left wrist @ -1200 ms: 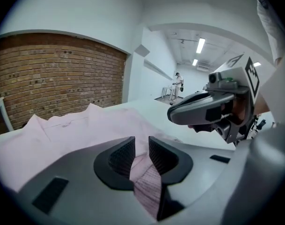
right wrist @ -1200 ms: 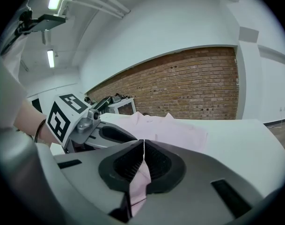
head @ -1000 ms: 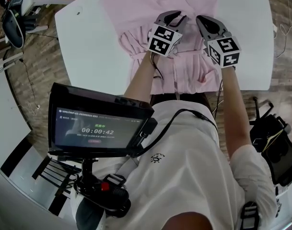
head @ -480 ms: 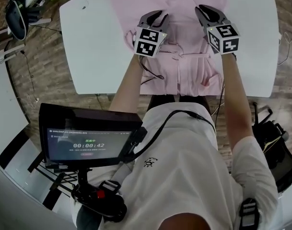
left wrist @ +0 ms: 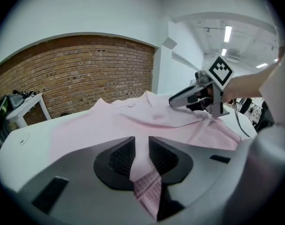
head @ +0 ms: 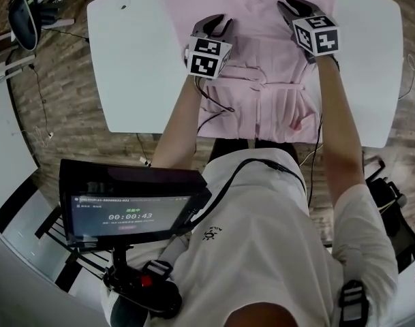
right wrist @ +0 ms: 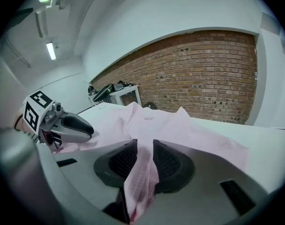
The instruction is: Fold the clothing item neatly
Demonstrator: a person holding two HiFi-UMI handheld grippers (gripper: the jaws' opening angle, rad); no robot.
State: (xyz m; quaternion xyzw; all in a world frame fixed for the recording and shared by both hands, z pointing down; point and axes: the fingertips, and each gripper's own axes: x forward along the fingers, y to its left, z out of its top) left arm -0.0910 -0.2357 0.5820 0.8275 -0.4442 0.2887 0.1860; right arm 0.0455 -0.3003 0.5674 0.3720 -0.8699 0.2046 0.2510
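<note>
The one readable piece of writing is the timer on the dark screen (head: 129,213) mounted at the person's chest, which shows 00:00:43; the smaller lines around it are too fine to read, as is the small dark logo on the person's white T-shirt (head: 262,251). Each gripper carries a cube with black-and-white square markers and no lettering. The pink shirt (head: 262,67) lies spread on a white table (head: 139,67), collar at the far edge and its near hem reaching the edge closest to the person. The left gripper (head: 219,23) sits over the shirt's left side, its jaws narrow with a fold of the pink cloth pinched between the pads. The right gripper (head: 292,5) is over the shirt's right side; its jaws have just been opening and stand slightly apart, with a bunched fold of the shirt lying loose in the gap. The table stands on a wood-plank floor (head: 50,80). A red brick wall (left wrist: 76,69) closes the far side of the room, with a small white side table (left wrist: 25,108) before it, white walls beside it and strip lights (left wrist: 227,33) on the ceiling.
</note>
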